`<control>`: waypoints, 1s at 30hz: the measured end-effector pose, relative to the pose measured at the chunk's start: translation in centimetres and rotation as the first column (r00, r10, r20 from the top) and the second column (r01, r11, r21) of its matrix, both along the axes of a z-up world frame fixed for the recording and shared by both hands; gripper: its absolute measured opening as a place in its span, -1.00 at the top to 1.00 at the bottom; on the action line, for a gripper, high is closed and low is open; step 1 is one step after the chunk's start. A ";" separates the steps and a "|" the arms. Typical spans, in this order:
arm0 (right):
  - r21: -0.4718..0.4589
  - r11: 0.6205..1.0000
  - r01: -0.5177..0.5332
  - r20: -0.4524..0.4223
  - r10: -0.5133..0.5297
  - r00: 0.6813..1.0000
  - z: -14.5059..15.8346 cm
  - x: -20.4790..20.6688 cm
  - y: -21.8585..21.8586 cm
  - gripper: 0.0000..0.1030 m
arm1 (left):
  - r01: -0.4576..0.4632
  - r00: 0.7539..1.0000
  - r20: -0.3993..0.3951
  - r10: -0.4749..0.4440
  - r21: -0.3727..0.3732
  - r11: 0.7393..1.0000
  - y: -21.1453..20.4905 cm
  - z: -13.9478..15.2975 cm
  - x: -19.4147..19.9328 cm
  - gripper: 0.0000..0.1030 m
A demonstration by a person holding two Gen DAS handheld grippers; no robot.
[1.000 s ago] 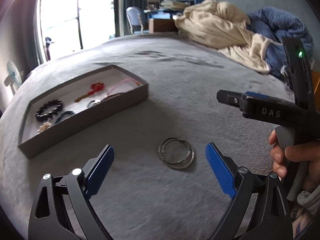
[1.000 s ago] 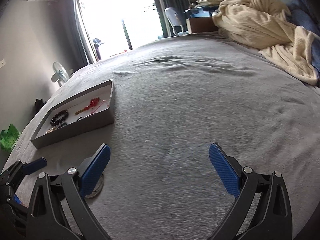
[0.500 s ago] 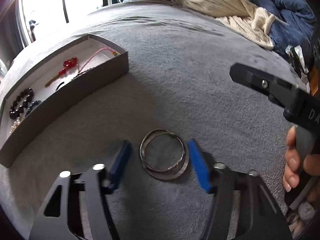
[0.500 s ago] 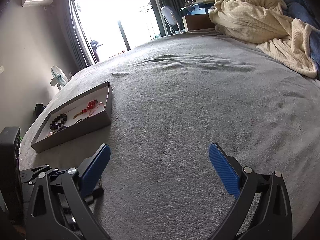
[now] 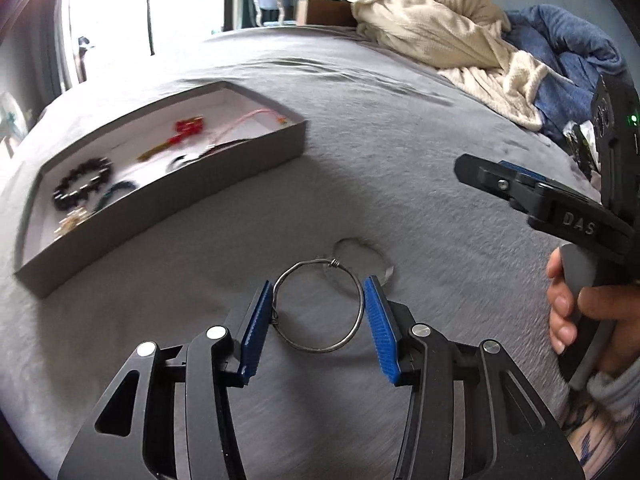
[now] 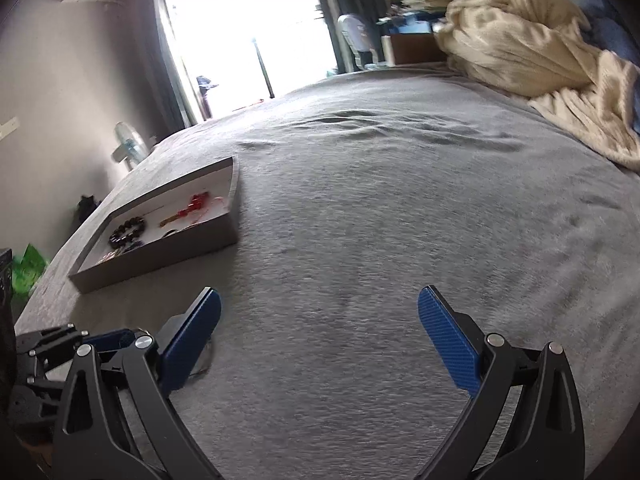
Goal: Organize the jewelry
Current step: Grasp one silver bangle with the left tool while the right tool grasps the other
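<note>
Near the bed's front edge, the left gripper (image 5: 318, 322) clamps a thin, stiff, light bangle (image 5: 319, 307) across its width; the right gripper (image 6: 320, 346) gapes empty.

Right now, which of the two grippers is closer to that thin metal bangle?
The left. The left gripper has the metal bangle clamped between its blue pads. The right gripper hangs open off to the side, over bare grey bedspread, apart from it.

A bed (image 5: 400, 152) covered in a grey blanket is carrying a shallow grey tray (image 5: 168, 200) of jewelry at its left, a thin bangle (image 5: 362, 250) lying near the middle, and cream (image 5: 432, 36) and blue bedding (image 5: 568, 60) heaped at the far right
</note>
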State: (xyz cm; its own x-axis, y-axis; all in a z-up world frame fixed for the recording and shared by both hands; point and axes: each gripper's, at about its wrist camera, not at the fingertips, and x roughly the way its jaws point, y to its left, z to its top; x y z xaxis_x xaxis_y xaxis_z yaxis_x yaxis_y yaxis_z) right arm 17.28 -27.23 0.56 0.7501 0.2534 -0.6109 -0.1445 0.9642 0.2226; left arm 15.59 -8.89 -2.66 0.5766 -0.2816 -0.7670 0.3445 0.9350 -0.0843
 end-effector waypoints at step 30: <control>-0.190 0.911 -0.367 -0.228 0.322 0.919 -3.8 1.1 10.6 -0.32 | -0.241 0.969 0.056 0.241 0.000 0.970 11.1 -1.0 -2.9 -0.19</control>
